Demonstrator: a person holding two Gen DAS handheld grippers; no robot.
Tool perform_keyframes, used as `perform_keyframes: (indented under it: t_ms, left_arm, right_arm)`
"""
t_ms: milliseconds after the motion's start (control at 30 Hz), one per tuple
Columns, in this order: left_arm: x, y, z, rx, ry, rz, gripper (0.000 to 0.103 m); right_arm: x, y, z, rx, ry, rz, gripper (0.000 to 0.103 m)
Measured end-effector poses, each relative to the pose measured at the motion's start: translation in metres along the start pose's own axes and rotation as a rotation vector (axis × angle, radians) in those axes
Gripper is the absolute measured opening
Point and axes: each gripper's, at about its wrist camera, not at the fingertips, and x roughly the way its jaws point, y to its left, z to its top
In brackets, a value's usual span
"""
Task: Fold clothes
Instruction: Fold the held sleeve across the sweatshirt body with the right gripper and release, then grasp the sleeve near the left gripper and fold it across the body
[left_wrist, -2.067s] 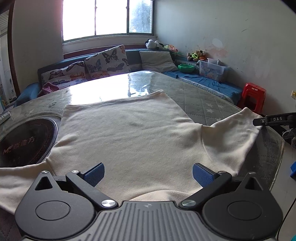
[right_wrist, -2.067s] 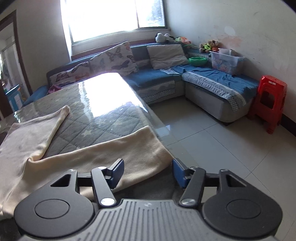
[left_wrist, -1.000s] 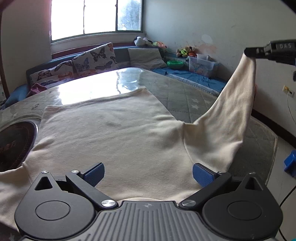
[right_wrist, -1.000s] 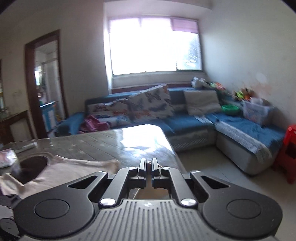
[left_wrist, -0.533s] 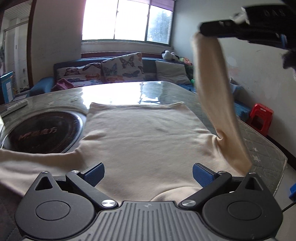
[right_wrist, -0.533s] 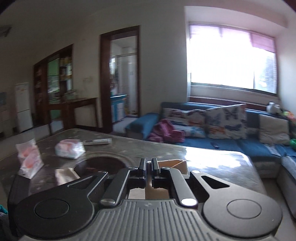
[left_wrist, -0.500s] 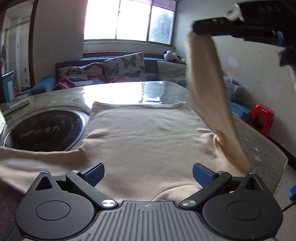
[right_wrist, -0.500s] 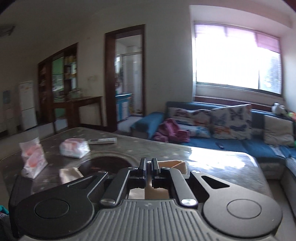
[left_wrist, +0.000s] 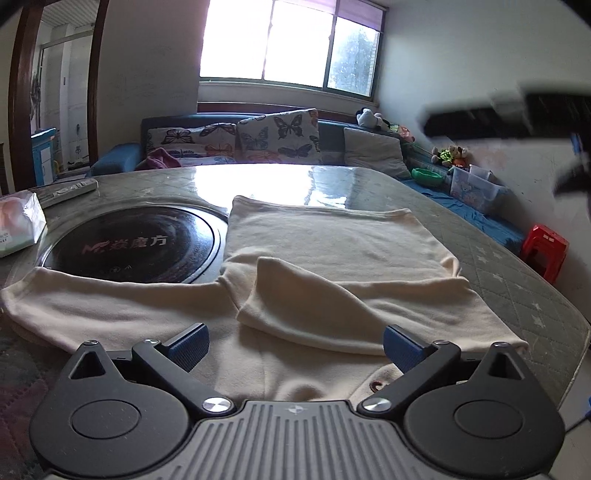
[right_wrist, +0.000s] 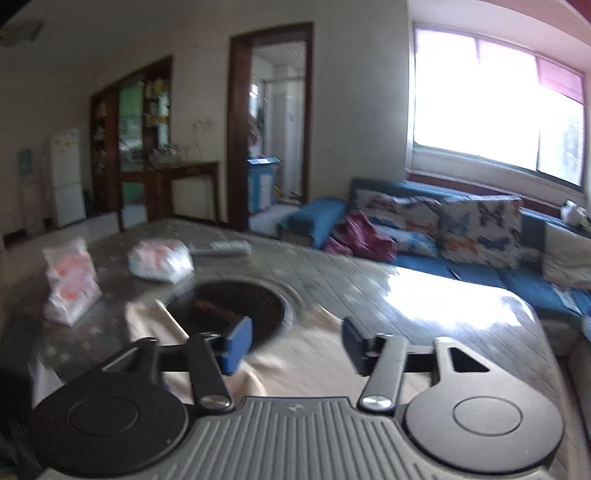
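Observation:
A cream long-sleeved top (left_wrist: 332, 258) lies flat on the quilted round table (left_wrist: 509, 280). Its right sleeve (left_wrist: 314, 299) is folded across the chest. Its left sleeve (left_wrist: 92, 299) stretches out to the left, below the black round hotplate (left_wrist: 136, 243). My left gripper (left_wrist: 295, 345) is open and empty, low over the collar end. My right gripper (right_wrist: 297, 345) is open and empty above the top (right_wrist: 317, 362); it shows blurred at the upper right of the left wrist view (left_wrist: 517, 118).
White plastic bags (right_wrist: 70, 284) and a remote (right_wrist: 225, 247) lie on the table's far left side. A tissue pack (left_wrist: 18, 225) sits beside the hotplate. A blue sofa with butterfly cushions (left_wrist: 277, 136) and a red stool (left_wrist: 545, 254) stand beyond the table.
My right gripper carried the right sleeve up and across the top, then opened and let it go. The sleeve now lies folded on the chest. The left gripper stayed open.

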Motion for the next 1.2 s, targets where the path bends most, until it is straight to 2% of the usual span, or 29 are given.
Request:
perform_keyframes:
  t_ms: [133, 300, 367, 433, 467, 533, 633, 800, 1200]
  left_arm:
    - [0.007, 0.004, 0.006, -0.012, -0.006, 0.011, 0.091]
    - [0.022, 0.009, 0.013, -0.032, 0.025, 0.039, 0.072]
    - [0.028, 0.011, 0.013, -0.041, 0.038, 0.048, 0.069]
    - [0.032, 0.011, 0.013, -0.042, 0.049, 0.055, 0.054]
    - [0.034, 0.011, 0.012, -0.042, 0.054, 0.058, 0.050]
    - [0.036, 0.011, 0.011, -0.038, 0.061, 0.069, 0.033]
    - [0.032, 0.013, 0.013, -0.038, 0.052, 0.087, 0.014]
    - [0.020, 0.011, 0.025, -0.026, 0.013, 0.078, 0.006]
    - [-0.007, -0.019, 0.080, 0.007, -0.121, -0.041, 0.005]
  right_arm:
    - [-0.009, -0.019, -0.041, 0.000, 0.122, -0.092, 0.081]
    - [-0.019, -0.032, -0.084, 0.015, 0.227, -0.147, 0.085]
    - [-0.022, -0.035, -0.097, 0.026, 0.250, -0.153, 0.085]
    - [-0.025, -0.037, -0.105, 0.039, 0.259, -0.153, 0.085]
    - [-0.026, -0.038, -0.110, 0.046, 0.264, -0.152, 0.085]
    - [-0.025, -0.038, -0.116, 0.060, 0.270, -0.141, 0.086]
    - [-0.024, -0.036, -0.119, 0.058, 0.276, -0.126, 0.086]
    - [-0.020, -0.028, -0.120, 0.050, 0.270, -0.098, 0.087]
    - [-0.014, -0.012, -0.123, 0.007, 0.243, -0.109, 0.091]
